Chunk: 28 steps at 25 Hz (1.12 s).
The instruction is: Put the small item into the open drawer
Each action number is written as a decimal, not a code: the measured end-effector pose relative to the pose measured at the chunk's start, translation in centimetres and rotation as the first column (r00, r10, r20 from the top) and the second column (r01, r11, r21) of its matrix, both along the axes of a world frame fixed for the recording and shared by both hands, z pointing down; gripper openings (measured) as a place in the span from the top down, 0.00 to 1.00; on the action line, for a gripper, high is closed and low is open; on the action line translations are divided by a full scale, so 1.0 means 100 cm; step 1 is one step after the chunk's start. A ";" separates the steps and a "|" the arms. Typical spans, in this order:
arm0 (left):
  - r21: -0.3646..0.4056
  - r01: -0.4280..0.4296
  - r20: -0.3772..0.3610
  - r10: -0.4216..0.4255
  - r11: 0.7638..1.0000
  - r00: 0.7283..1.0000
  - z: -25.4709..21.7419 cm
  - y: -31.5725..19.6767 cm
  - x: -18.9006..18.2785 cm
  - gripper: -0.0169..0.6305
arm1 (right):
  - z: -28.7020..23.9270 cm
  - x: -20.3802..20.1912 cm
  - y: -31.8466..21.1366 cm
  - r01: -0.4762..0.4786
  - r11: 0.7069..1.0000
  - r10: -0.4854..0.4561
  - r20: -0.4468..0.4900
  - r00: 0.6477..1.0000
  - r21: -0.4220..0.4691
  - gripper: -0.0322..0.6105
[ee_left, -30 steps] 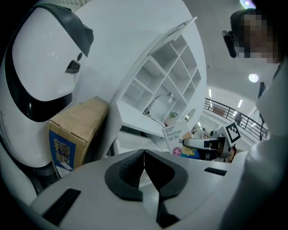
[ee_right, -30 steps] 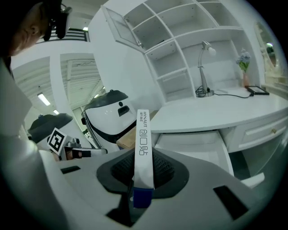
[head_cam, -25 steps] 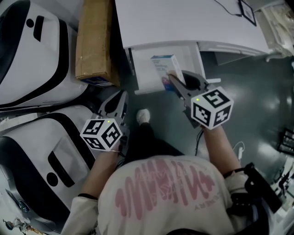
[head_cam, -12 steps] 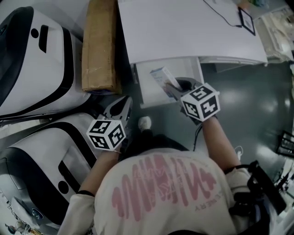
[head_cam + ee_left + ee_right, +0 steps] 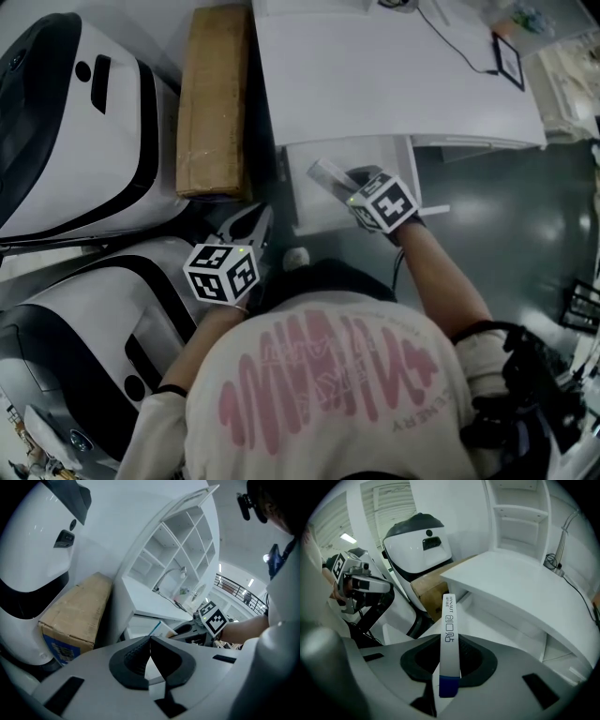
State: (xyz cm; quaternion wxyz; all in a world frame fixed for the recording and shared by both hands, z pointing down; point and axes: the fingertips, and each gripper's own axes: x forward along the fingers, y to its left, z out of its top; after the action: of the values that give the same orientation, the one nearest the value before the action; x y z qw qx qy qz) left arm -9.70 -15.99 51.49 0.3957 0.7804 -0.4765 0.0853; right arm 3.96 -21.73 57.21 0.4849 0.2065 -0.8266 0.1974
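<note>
The small item is a flat white box with a blue end [image 5: 326, 172]. My right gripper [image 5: 345, 184] is shut on it and points steeply down over the open white drawer [image 5: 307, 199] under the desk. In the right gripper view the box [image 5: 449, 634] stands edge-on between the jaws of the right gripper [image 5: 449, 665], with the drawer [image 5: 497, 620] beyond it. My left gripper [image 5: 255, 223] hangs to the drawer's left, apart from it, shut and with nothing in it. The left gripper view shows the left gripper [image 5: 150, 638] with its tips touching, and the box [image 5: 159, 629] and drawer [image 5: 139, 625] ahead.
A white desk top [image 5: 394, 75] overhangs the drawer, with a cable and a dark framed thing [image 5: 507, 52] on it. A long cardboard carton [image 5: 214, 103] lies left of the drawer. Two large white-and-black machines [image 5: 66, 122] [image 5: 84, 319] fill the left side. A shoe [image 5: 296, 255] stands below the drawer.
My right gripper has sunk toward the drawer with the box and tipped more steeply down; the box now shows its edge. The left gripper has shifted slightly.
</note>
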 end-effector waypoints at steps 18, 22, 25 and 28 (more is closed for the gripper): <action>-0.024 0.048 0.008 -0.048 0.999 0.999 0.008 -0.017 -0.004 0.93 | 0.055 0.006 0.001 0.061 0.978 -0.078 -0.079 0.994 -0.202 0.81; -0.023 0.063 0.013 -0.063 0.998 0.998 0.007 -0.022 -0.005 0.93 | 0.055 0.002 0.001 0.126 0.972 -0.147 -0.093 0.985 -0.197 0.81; -0.026 0.062 0.019 -0.062 0.998 0.998 0.006 -0.023 -0.004 0.93 | 0.056 0.001 -0.001 0.171 0.966 -0.195 -0.111 0.975 -0.194 0.81; -0.050 0.106 -0.014 -0.106 0.993 0.994 0.008 -0.025 -0.008 0.93 | 0.059 0.002 -0.005 0.199 0.962 -0.226 -0.138 0.964 -0.185 0.81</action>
State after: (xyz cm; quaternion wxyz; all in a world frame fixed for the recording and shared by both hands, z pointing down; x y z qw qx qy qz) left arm -10.52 -18.47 52.26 0.4229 0.7448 -0.5116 0.0692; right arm 4.16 -22.24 63.13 0.5830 0.0892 -0.7833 0.1965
